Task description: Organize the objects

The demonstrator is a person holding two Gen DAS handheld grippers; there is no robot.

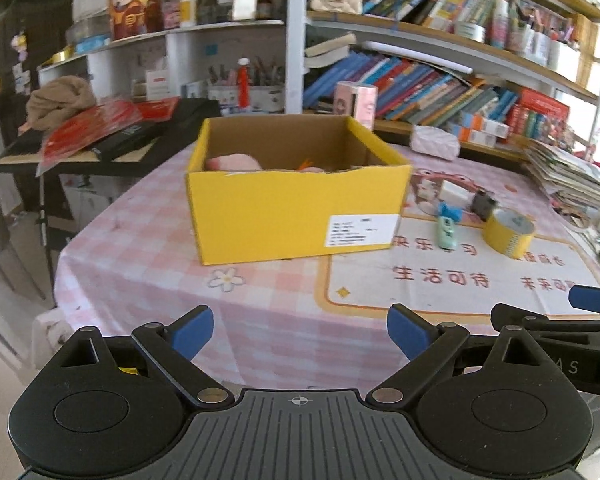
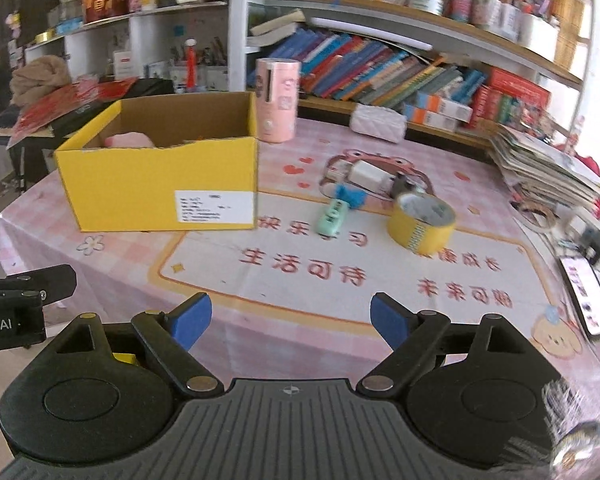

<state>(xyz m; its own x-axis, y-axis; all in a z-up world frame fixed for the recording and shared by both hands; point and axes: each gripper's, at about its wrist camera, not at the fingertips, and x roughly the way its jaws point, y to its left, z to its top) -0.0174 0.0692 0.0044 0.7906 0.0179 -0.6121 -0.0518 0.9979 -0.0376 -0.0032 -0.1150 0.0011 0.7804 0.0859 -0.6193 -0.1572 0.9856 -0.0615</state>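
An open yellow cardboard box (image 1: 292, 216) (image 2: 156, 196) stands on the pink checked table, with a pink soft thing (image 1: 232, 162) (image 2: 130, 140) inside. To its right lie a mint-green stapler-like item (image 1: 447, 234) (image 2: 332, 216), a blue clip (image 2: 350, 194), a yellow tape roll (image 1: 508, 236) (image 2: 422, 224), a white charger (image 2: 368, 174) and a small dark object (image 1: 483, 204). My left gripper (image 1: 300, 334) is open over the table's near edge, nothing between its fingers. My right gripper (image 2: 290, 320) is open too, short of the tape and stapler, empty.
A pink cylinder (image 2: 278, 100) and a white quilted pouch (image 2: 378, 122) stand behind the box. Bookshelves (image 1: 440, 80) fill the back. Stacked papers (image 2: 548, 176) and a phone (image 2: 588, 296) lie at the right. A black side table (image 1: 112, 140) with red sheets stands at the left.
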